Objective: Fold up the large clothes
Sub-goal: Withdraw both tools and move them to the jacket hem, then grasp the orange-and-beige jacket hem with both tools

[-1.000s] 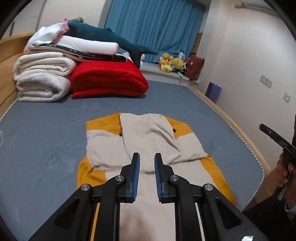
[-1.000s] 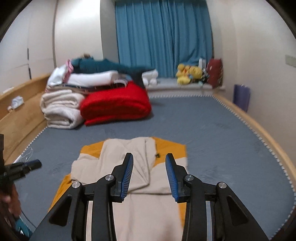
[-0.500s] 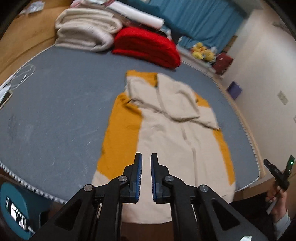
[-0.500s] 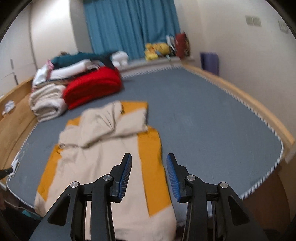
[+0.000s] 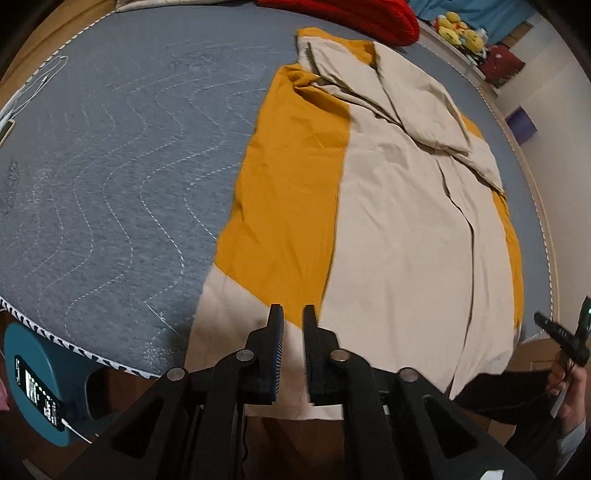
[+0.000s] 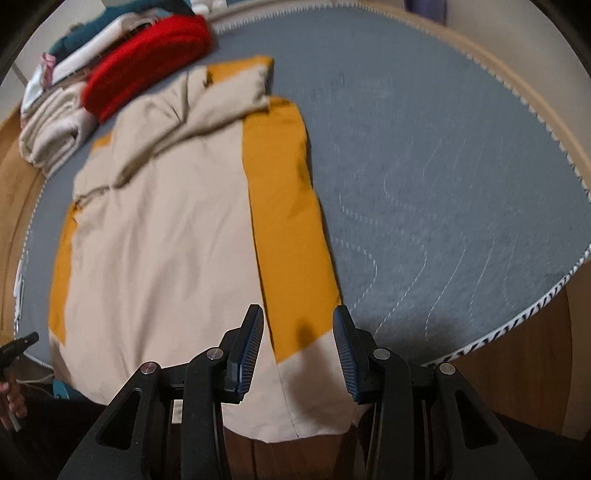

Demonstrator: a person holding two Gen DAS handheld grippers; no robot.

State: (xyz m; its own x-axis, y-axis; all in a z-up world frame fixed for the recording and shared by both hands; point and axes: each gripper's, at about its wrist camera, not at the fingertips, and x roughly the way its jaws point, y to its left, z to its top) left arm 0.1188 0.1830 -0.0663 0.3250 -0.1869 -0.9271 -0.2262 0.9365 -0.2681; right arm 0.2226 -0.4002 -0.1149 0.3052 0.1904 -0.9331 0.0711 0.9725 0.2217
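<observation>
Spread flat on the grey quilted bed (image 5: 110, 166): a large beige and mustard garment (image 5: 399, 229), sleeves folded across its far end, near hem hanging over the near bed edge.

Only in the left wrist view: yellow plush toys (image 5: 460, 31) at the far right beside a dark red bag (image 5: 502, 64), a teal stool (image 5: 48, 373) bearing a phone (image 5: 35, 391) below the near left bed edge, a white cable (image 5: 40, 79) at the far left, and at the right border a hand (image 5: 569, 387) gripping the other tool's black handle.

Only in the right wrist view: a stack of folded white and cream bedding (image 6: 55, 122) far left, next to the red blanket (image 6: 147, 62), plus the wooden bed frame (image 6: 517, 74) curving along the right.

Left hand-held gripper (image 5: 293, 321) angled steeply down over the near left mustard panel, jaws nearly together yet opening slightly, nothing clamped between them.

Right hand-held gripper (image 6: 298, 325) likewise tipped steeply down above the near right corner of the garment, jaws apart, straddling the mustard strip from above without pressing on the cloth.
</observation>
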